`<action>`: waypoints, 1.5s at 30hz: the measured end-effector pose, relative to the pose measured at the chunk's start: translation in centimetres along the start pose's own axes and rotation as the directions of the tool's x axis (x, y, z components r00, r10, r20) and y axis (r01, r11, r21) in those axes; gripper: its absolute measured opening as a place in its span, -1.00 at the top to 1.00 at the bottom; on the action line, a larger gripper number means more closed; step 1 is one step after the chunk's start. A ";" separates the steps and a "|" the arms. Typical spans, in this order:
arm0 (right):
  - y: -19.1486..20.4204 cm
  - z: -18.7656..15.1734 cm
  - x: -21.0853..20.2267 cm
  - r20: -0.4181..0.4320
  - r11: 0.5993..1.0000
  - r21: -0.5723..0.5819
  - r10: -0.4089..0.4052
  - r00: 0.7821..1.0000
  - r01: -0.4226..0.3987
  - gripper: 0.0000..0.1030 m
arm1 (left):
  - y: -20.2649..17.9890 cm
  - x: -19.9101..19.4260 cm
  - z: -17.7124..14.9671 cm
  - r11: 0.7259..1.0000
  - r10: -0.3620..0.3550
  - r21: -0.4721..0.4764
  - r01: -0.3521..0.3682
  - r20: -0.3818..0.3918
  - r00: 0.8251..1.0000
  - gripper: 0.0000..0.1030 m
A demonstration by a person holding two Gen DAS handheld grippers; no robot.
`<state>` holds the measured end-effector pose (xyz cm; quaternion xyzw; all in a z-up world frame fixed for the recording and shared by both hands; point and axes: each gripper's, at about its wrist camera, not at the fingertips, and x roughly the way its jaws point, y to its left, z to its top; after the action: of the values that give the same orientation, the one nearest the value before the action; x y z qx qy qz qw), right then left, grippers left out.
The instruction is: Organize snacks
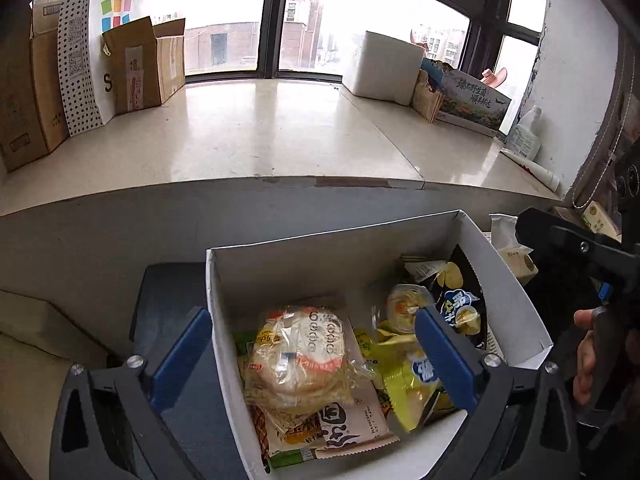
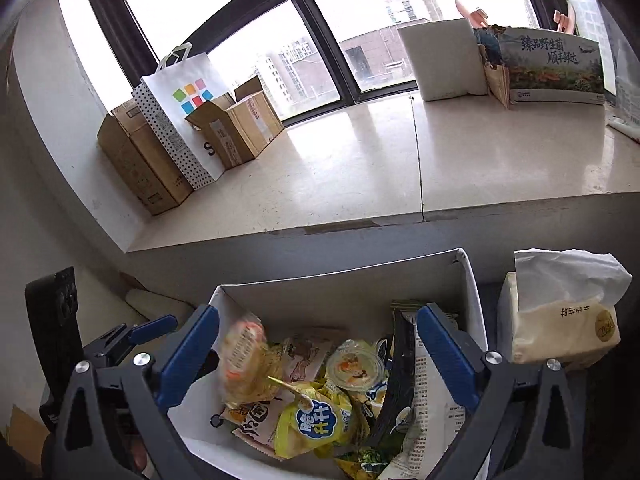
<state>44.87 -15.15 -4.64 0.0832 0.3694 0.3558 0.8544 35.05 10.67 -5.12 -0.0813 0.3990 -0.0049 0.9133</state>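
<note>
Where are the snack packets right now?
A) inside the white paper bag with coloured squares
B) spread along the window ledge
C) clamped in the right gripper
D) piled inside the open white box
D: the snack packets lie heaped inside the open white box, while both the left gripper and the right gripper stand open above it, holding nothing.

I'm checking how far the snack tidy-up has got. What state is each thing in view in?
white box: open-topped, holding snacks
round cakes pack: sealed, lying flat in the box
yellow snack bag: lying in the box
jelly cup: sealed, among the bags
black chip bag: leaning on the box wall
tissue pack: opened, beside the box
left gripper: open, empty
right gripper: open, empty
</note>
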 end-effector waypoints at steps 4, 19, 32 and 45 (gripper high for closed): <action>0.4 -0.6 -1.3 0.027 0.998 -0.043 -0.047 0.999 0.048 -1.00 | 0.1 -0.6 -0.6 1.000 0.011 0.000 -0.011 0.011 1.000 -1.00; 6.4 -5.9 -11.3 0.180 0.955 -0.271 -0.070 0.981 0.118 -1.00 | -5.1 -14.3 -4.8 0.993 0.070 0.068 -0.094 0.292 0.954 -1.00; 7.2 -11.7 -17.9 0.111 0.980 -0.201 0.013 0.994 0.010 -1.00 | -8.3 -20.9 -11.5 0.998 0.027 0.048 -0.040 0.241 0.970 -1.00; 7.1 -16.0 -19.0 0.057 0.984 -0.172 -0.033 0.998 0.042 -1.00 | -8.8 -20.9 -14.8 0.999 0.024 0.031 -0.031 0.194 0.981 -1.00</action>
<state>20.94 -24.64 -2.32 0.0111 0.3155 0.3681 0.8746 10.48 1.43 1.50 -0.0602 0.3091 0.0087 0.9491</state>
